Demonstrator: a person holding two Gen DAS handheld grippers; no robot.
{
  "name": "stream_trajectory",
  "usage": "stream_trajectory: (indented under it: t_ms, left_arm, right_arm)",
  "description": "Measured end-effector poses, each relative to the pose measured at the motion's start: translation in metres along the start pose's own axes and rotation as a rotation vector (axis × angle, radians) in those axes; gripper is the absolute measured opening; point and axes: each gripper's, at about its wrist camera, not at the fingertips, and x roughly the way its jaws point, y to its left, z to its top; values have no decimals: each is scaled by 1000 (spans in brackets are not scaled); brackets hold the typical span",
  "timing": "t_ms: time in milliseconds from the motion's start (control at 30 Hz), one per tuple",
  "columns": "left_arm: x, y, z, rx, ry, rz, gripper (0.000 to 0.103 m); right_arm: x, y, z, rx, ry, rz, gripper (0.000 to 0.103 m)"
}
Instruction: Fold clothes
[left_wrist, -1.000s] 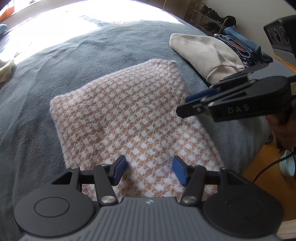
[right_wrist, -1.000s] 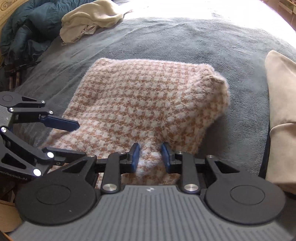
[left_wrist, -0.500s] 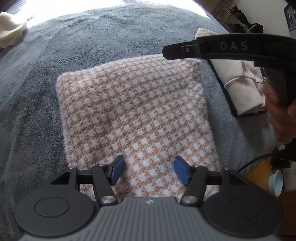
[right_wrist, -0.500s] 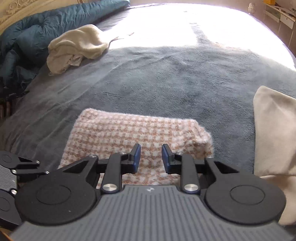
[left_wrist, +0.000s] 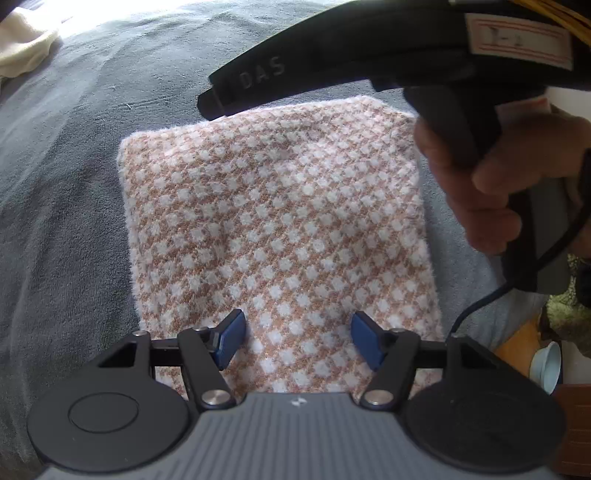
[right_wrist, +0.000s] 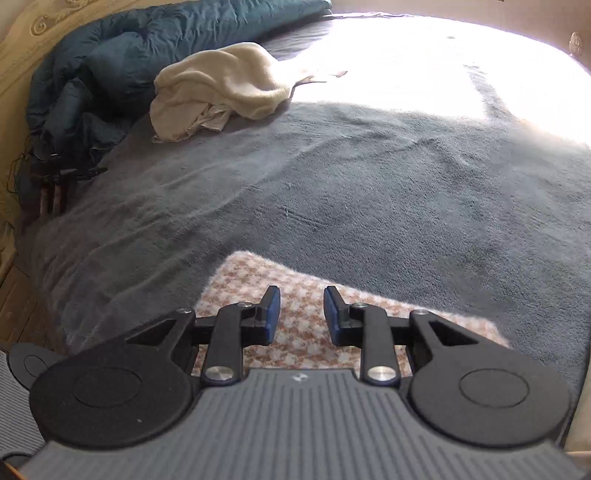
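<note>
Below, folded checked garment flat under left gripper, fingers opening, right's fingers apart

Fuzzy checked knit garment on a matt, plush grey blanket; a crumpled cream fleece beyond.

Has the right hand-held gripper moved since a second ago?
Yes. The right hand-held gripper has drawn back from the checked garment, so more grey blanket now shows.
</note>
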Motion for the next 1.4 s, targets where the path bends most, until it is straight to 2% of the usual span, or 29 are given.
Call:
stream_trajectory:
  t_ms: [33, 133, 167, 300, 400, 533, 633, 700, 833, 867, 967, 1067, 1200, 1267, 1400]
  left_arm:
    - [1, 0, 1, 4, 3, 1, 65]
    - [2, -1, 1, 16, 9, 19, 65]
    - [2, -1, 1, 16, 11, 15, 66]
    - [1, -2, 0, 24, 13, 13, 66]
    - [0, -3, -1, 24, 11, 17, 66]
    - [-1, -3, -2, 20, 8, 36, 67]
    - [-3, -1, -3, 5, 6, 19, 67]
    - [-4, -2, -5, 10, -2, 21, 67]
    - [-5, 0, -7, 19, -21, 19, 67]
    - [-4, -1, -6, 21, -25, 19, 67]
    - [-11, -1, -13, 28, -47, 14, 67]
    - [-23, 5, -14, -10, -95, 47, 65]
    - [-54, 15, -10, -39, -219, 48, 65]
    - [-54, 23, 3, -34, -277, 47, 66]
    - [-21, 36, 27, -11, -334, 82, 66]
  right_arm:
    - [12, 1, 2, -9, 13, 11, 25]
    - [62, -3, -9, -27, 146, -3, 23]
    - [65, 0, -9, -49, 154, -10, 23]
    - [60, 11, 0, -113, 147, -14, 23]
    - [47, 3, 11, -34, 79, 55, 23]
    - [76, -3, 6, 14, 147, 39, 23]
    - [83, -15, 4, 106, 144, 68, 22]
    - [66, -17, 9, 130, 122, 58, 21]
    - [12, -30, 6, 112, 19, -106, 22]
    - [4, -41, 1, 133, 19, -160, 22]
    - [14, -80, -29, 192, 93, -294, 21]
    - [14, -94, -36, 269, 68, -266, 21]
    - [-19, -78, -31, 235, -18, -264, 22]
    - [-45, -70, -36, 253, -68, -247, 22]
    - [-55, -59, -53, 198, -58, -249, 22]
